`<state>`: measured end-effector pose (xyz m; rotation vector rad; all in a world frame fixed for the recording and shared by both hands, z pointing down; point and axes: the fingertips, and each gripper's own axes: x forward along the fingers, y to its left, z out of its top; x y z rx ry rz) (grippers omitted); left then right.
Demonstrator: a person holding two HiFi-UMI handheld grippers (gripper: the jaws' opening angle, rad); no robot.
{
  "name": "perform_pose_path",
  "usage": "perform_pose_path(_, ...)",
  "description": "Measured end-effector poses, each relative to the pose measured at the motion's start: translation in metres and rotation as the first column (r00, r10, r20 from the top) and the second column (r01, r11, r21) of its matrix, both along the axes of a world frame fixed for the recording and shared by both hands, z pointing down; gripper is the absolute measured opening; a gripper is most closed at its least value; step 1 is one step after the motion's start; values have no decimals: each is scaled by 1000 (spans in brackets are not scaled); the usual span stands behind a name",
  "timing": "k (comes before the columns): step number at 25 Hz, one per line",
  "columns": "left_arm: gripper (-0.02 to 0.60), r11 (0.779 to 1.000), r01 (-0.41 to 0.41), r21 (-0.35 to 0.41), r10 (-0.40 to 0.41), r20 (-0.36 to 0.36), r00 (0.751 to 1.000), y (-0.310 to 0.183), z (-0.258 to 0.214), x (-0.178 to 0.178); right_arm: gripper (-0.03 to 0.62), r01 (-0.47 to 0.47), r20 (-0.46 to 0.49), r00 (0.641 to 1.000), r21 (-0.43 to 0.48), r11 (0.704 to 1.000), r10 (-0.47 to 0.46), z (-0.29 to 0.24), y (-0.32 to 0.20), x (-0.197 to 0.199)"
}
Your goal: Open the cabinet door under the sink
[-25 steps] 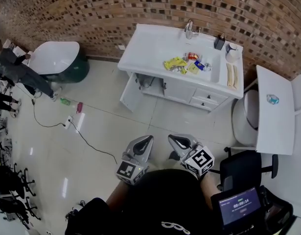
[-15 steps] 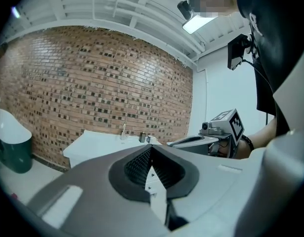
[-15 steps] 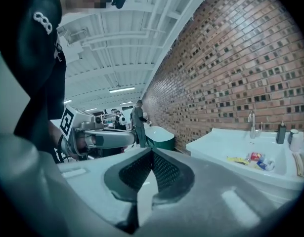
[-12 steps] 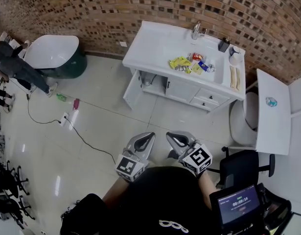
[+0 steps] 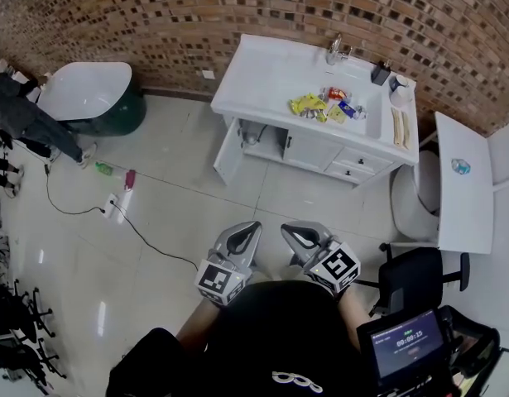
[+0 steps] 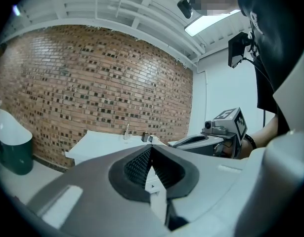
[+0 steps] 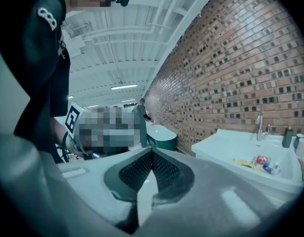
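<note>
The brick wall is running along the far edge of the pale tiled floor, and a white sink vanity is standing against it, right of the middle. A white tub on a dark green base is sitting by the wall near the floor's far left corner, with a person in dark clothes bending beside it. A white table is standing just beyond the vanity's right end, and a black chair is standing nearer the camera at the right edge. The cabinet door under the vanity's left end is standing swung outward, showing a pipe inside, while the neighbouring door is sitting closed beside two drawers. The left gripper and the right gripper are hovering side by side over the floor's near edge, close to the wearer's black shirt, pointing towards the vanity and well apart from it; each gripper view is showing ribbed pads pressed together at the tip with nothing between them. A screen is glowing at the near right corner. Coloured packets are lying in the basin below the faucet, a dark bottle is standing at the vanity's far right corner, and a power strip with a black cable is lying on the floor at the left.
</note>
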<state>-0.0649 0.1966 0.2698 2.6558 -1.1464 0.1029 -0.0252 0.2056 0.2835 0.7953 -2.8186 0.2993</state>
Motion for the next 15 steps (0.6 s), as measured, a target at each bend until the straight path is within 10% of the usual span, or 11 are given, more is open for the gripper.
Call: perform_pose_path(15, 17, 1000, 3, 1, -3, 13, 1000, 10, 4, 12, -9, 3, 13, 1000, -16, 1000, -3, 7, 3, 9)
